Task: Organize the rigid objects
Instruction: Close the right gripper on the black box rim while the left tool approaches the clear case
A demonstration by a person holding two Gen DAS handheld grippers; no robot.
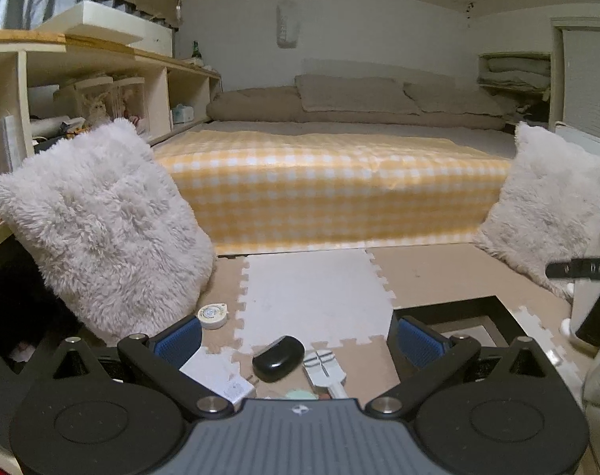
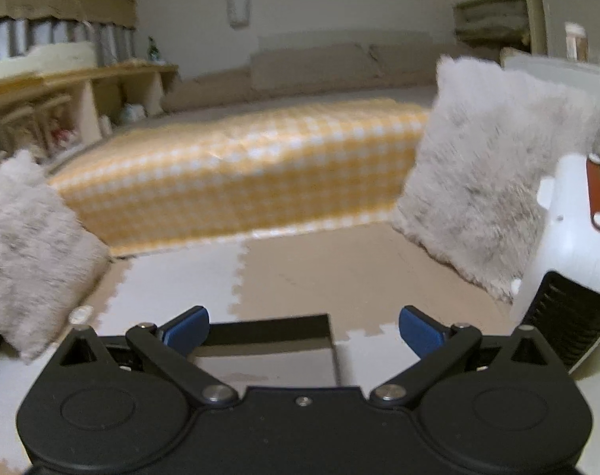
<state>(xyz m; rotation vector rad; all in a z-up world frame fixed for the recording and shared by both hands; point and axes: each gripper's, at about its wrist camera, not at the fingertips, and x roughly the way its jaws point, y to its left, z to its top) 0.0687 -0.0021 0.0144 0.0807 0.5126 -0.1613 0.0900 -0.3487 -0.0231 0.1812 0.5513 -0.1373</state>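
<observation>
In the left wrist view, my left gripper (image 1: 300,338) is open and empty above small objects on the foam floor mat: a black oval case (image 1: 278,358), a white ribbed tool (image 1: 324,368), a white charger block (image 1: 221,376) and a round white tape measure (image 1: 212,315). A black-rimmed tray (image 1: 458,308) lies to the right. In the right wrist view, my right gripper (image 2: 304,330) is open and empty above the same black-rimmed tray (image 2: 276,332). The tape measure (image 2: 82,312) shows at the left.
Fluffy grey cushions (image 1: 102,229) (image 2: 482,182) lean on both sides. A bed with a yellow checked cover (image 1: 331,186) fills the back. A white heater (image 2: 569,245) stands at the right. Wooden shelves (image 1: 102,91) line the left wall.
</observation>
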